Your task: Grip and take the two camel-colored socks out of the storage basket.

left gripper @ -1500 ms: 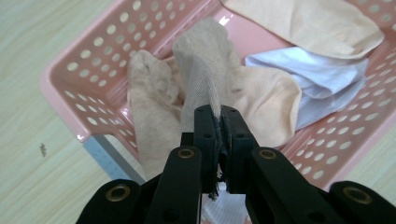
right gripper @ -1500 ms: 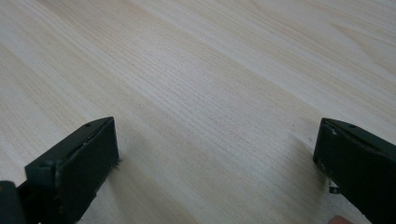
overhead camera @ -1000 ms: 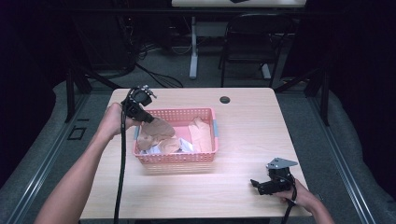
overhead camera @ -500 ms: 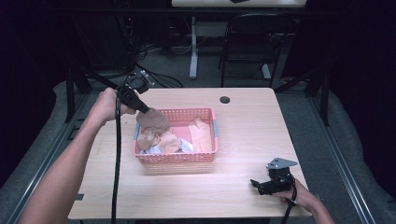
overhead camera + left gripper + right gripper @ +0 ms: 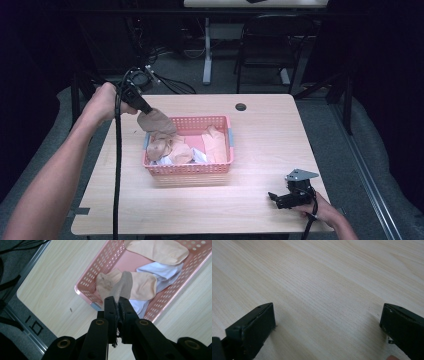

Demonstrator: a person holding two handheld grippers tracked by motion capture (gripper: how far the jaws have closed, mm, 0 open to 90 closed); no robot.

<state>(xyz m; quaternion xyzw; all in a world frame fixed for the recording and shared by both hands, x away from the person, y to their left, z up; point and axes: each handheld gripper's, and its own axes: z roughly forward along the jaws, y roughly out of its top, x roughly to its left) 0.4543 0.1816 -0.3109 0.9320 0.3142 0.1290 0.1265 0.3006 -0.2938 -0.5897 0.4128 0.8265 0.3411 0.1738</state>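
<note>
My left gripper (image 5: 146, 109) is shut on a beige sock (image 5: 156, 122) and holds it above the left end of the pink basket (image 5: 220, 168). In the left gripper view the sock (image 5: 125, 283) hangs from between the closed jaws of that gripper (image 5: 118, 301) over the basket (image 5: 96, 267), where other beige socks (image 5: 142, 285) and a white cloth (image 5: 165, 271) lie. My right gripper (image 5: 274, 198) rests on the table near the front right edge. Seen from the right gripper view, its jaws stand wide apart with bare wood between them (image 5: 328, 322).
The wooden table (image 5: 260, 135) has a black round hole cover (image 5: 241, 107) at the back. Beyond the table stand a chair (image 5: 270, 45) and cables on the floor (image 5: 170, 85). The table's left edge and grey floor appear in the left gripper view (image 5: 22, 302).
My left hand has risen and drawn back to the left, lifting the beige sock up out of the basket. The right gripper has stayed where it was.
</note>
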